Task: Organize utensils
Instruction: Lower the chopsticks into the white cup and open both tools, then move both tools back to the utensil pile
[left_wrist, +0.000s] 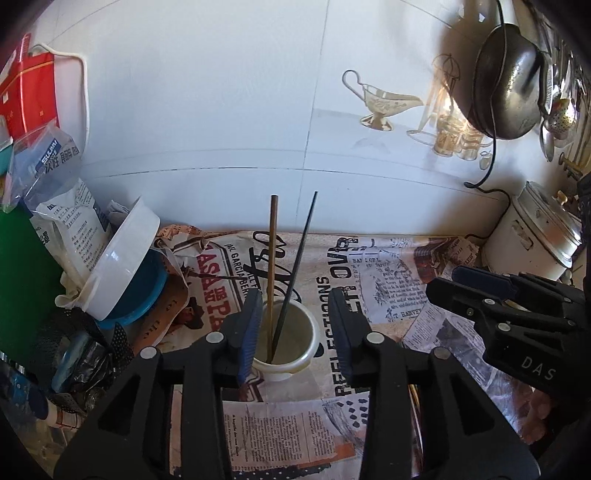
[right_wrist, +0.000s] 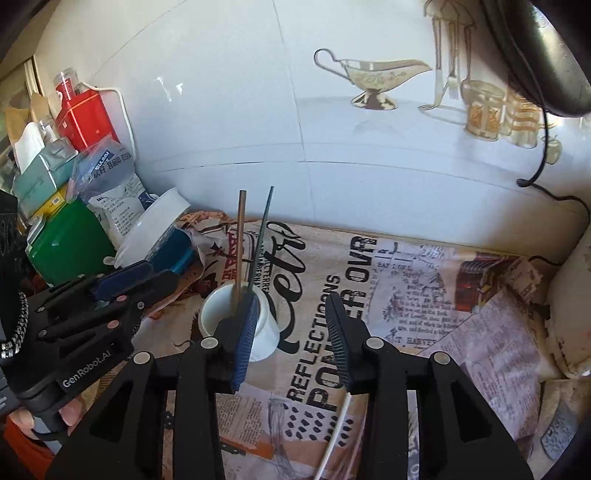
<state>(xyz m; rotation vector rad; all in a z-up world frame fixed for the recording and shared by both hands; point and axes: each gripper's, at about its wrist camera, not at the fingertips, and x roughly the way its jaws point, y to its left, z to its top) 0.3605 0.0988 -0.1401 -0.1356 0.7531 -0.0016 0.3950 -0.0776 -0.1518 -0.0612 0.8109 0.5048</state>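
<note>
A white cup (left_wrist: 295, 343) stands on the printed cloth and holds a brown chopstick (left_wrist: 272, 251) and a black chopstick (left_wrist: 301, 254), both upright and leaning a little. My left gripper (left_wrist: 295, 332) is open with the cup between its fingers, empty. In the right wrist view the cup (right_wrist: 266, 332) with the same brown chopstick (right_wrist: 240, 236) and black chopstick (right_wrist: 260, 240) sits left of centre. My right gripper (right_wrist: 293, 339) is open and empty, just right of the cup. A white stick (right_wrist: 336, 428) lies on the cloth under it.
Boxes, bags and a tilted white lidded tub (left_wrist: 122, 262) crowd the left side. A white pot (left_wrist: 535, 236) stands at the right by the tiled wall, and a dark pan (left_wrist: 509, 81) hangs above. The newspaper-print cloth (right_wrist: 406, 295) covers the counter.
</note>
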